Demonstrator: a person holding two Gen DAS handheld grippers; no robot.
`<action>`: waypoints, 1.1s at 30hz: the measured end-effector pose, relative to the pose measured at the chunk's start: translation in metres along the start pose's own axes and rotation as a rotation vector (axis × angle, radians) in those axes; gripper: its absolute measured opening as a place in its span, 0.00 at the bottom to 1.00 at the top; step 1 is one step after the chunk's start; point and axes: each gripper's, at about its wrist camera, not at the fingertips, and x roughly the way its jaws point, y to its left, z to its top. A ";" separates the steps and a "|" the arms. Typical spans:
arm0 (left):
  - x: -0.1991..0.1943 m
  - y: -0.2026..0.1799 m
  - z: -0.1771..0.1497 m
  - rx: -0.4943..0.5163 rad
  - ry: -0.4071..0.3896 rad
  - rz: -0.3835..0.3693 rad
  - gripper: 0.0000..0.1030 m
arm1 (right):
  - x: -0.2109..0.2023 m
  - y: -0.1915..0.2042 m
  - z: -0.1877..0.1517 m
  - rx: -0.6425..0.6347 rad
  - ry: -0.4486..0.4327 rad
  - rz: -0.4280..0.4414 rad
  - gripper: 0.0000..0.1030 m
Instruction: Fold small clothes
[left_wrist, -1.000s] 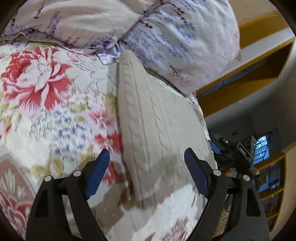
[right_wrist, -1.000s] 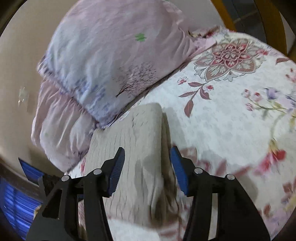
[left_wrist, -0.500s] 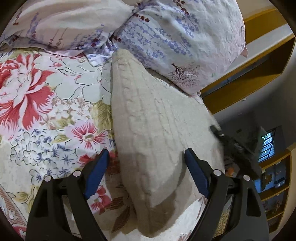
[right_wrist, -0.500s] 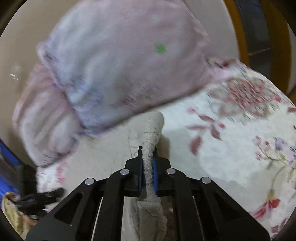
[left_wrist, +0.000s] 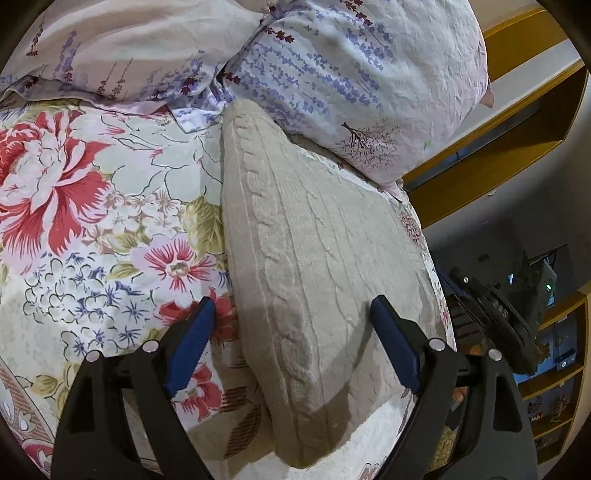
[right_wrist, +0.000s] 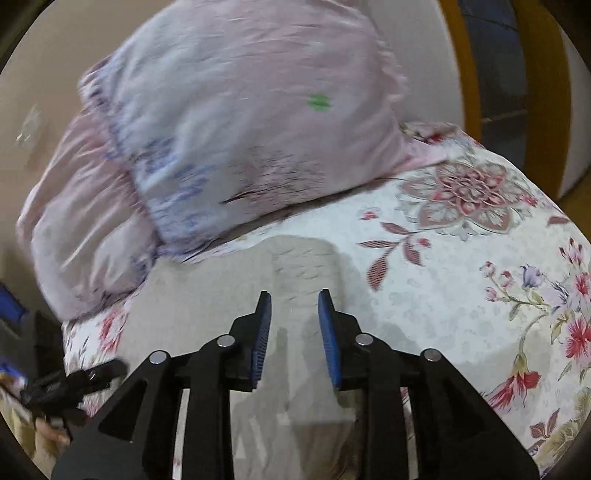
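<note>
A beige cable-knit garment (left_wrist: 306, 266) lies folded flat on the floral bedspread (left_wrist: 92, 229), its far end against the pillows. My left gripper (left_wrist: 291, 336) is open and hovers over the garment's near end, one finger on each side. In the right wrist view the garment (right_wrist: 295, 266) lies under my right gripper (right_wrist: 293, 328), which is open with nothing between its blue pads. The right gripper (left_wrist: 495, 317) also shows at the garment's right edge in the left wrist view.
Two pale lavender-print pillows (left_wrist: 351, 66) (right_wrist: 236, 136) lie at the head of the bed beyond the garment. Yellow wooden shelving (left_wrist: 517, 122) stands to the right of the bed. The bedspread (right_wrist: 480, 280) stretches out to the right.
My right gripper closed on a raised fold of the garment half a second ago, and has now opened and let it drop flat. The left gripper stayed open, moving slightly closer.
</note>
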 end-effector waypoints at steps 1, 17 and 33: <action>0.002 -0.001 0.001 0.002 -0.001 0.003 0.83 | 0.001 0.005 -0.004 -0.024 0.010 0.000 0.33; 0.005 -0.012 0.006 0.067 -0.020 0.040 0.87 | 0.012 -0.035 -0.014 0.216 0.085 0.126 0.68; 0.017 -0.014 0.017 0.075 0.008 0.043 0.87 | 0.053 -0.072 -0.009 0.359 0.215 0.182 0.70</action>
